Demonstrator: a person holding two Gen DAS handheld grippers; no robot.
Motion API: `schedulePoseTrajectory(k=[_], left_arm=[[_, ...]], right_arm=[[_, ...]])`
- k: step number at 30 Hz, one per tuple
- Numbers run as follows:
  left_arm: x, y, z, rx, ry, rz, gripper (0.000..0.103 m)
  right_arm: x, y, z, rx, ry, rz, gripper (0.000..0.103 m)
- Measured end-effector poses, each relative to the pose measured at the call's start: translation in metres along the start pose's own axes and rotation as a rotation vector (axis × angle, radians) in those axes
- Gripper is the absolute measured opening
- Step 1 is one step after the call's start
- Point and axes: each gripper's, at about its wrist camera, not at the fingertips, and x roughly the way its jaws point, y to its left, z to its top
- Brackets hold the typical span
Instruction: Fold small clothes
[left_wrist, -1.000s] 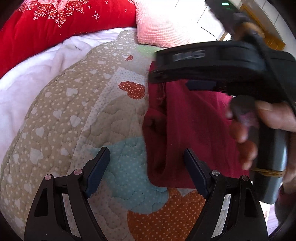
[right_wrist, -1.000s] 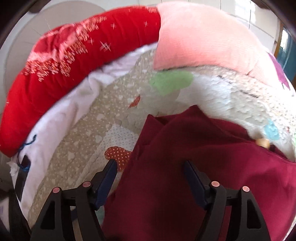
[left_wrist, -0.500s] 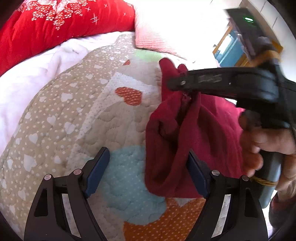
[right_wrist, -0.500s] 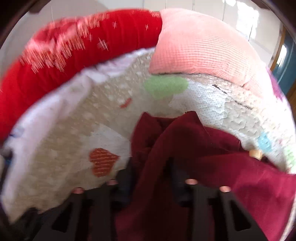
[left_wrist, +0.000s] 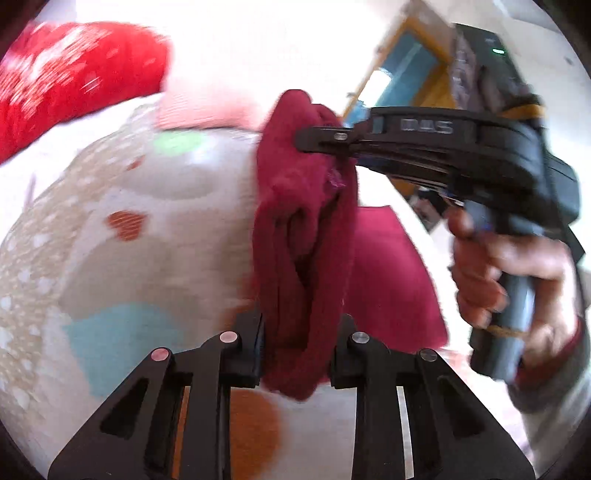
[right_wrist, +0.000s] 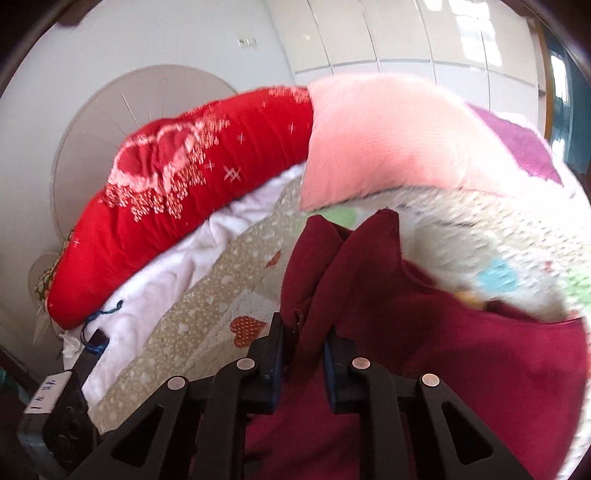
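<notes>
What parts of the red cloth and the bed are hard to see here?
- Cloth: left view, its lower end hidden behind the left gripper.
- Cloth, right view: cut off at the bottom edge, behind the right gripper.
- Quilt: left view, pattern blurred.

Soft matt maroon cloth garment (left_wrist: 303, 236) is bunching; quilted cotton bedspread (right_wrist: 207, 306) is looking stitched and bumpy; left hand-held gripper (left_wrist: 297, 343) is showing matt black plastic.

A home bedroom: quilted bedspread (right_wrist: 207, 317), red pillow (right_wrist: 207, 206), pink cushion (right_wrist: 388, 136).
</notes>
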Motion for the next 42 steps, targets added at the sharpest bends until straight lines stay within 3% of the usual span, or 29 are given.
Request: schedulePoseTrajectory(k=[5, 9, 11, 15, 17, 19, 20, 21, 23, 25, 28, 33, 34, 37, 38, 42], left_arm=[[0.022, -0.086, 0.008, 0.148, 0.025, -0.047, 0.024], [0.075, -0.142, -0.001, 0.2, 0.107, -0.1, 0.023], [0.104, -0.16, -0.011, 0.214, 0.162, -0.098, 0.023], [0.142, -0.183, -0.026, 0.245, 0.217, -0.028, 0.023], [0.142, -0.185, -0.027, 0.257, 0.237, -0.009, 0.024], [0.128, -0.187, -0.026, 0.287, 0.261, -0.003, 0.026], [0.12, -0.186, -0.024, 0.302, 0.263, -0.006, 0.029], [0.108, -0.185, -0.024, 0.317, 0.254, -0.008, 0.032], [0.083, -0.174, -0.019, 0.331, 0.189, 0.016, 0.058], [0.069, -0.158, -0.014, 0.321, 0.111, 0.069, 0.066], [0.071, -0.131, -0.007, 0.288, 0.061, 0.192, 0.066], [0.107, -0.113, -0.013, 0.213, 0.133, 0.214, 0.066], [0.115, -0.108, -0.016, 0.213, 0.15, 0.221, 0.066], [0.119, -0.101, -0.012, 0.216, 0.161, 0.219, 0.067], [0.12, -0.101, -0.013, 0.22, 0.157, 0.223, 0.067], [0.097, -0.105, -0.013, 0.206, 0.152, 0.196, 0.066]], right_arm=[[-0.071, -0.049, 0.0, -0.009, -0.056, -0.045, 0.016], [-0.109, -0.106, -0.023, 0.02, -0.071, -0.148, 0.015], [-0.115, -0.132, -0.035, 0.047, -0.056, -0.212, 0.015], [-0.093, -0.186, -0.065, 0.132, 0.021, -0.332, 0.015], [-0.074, -0.203, -0.075, 0.183, 0.068, -0.34, 0.015], [-0.072, -0.211, -0.08, 0.212, 0.044, -0.328, 0.018], [-0.075, -0.213, -0.081, 0.222, 0.034, -0.32, 0.022], [-0.082, -0.213, -0.081, 0.233, 0.029, -0.326, 0.035], [-0.104, -0.211, -0.081, 0.237, -0.01, -0.37, 0.039], [-0.125, -0.206, -0.08, 0.227, -0.058, -0.347, 0.039], [-0.137, -0.189, -0.072, 0.187, -0.095, -0.281, 0.039], [-0.125, -0.152, -0.085, 0.109, -0.036, -0.116, 0.039], [-0.12, -0.144, -0.092, 0.06, -0.013, -0.144, 0.039], [-0.101, -0.147, -0.125, -0.045, 0.091, -0.392, 0.039], [-0.096, -0.157, -0.137, -0.017, 0.108, -0.378, 0.039], [-0.109, -0.179, -0.15, 0.163, 0.036, -0.249, 0.039]])
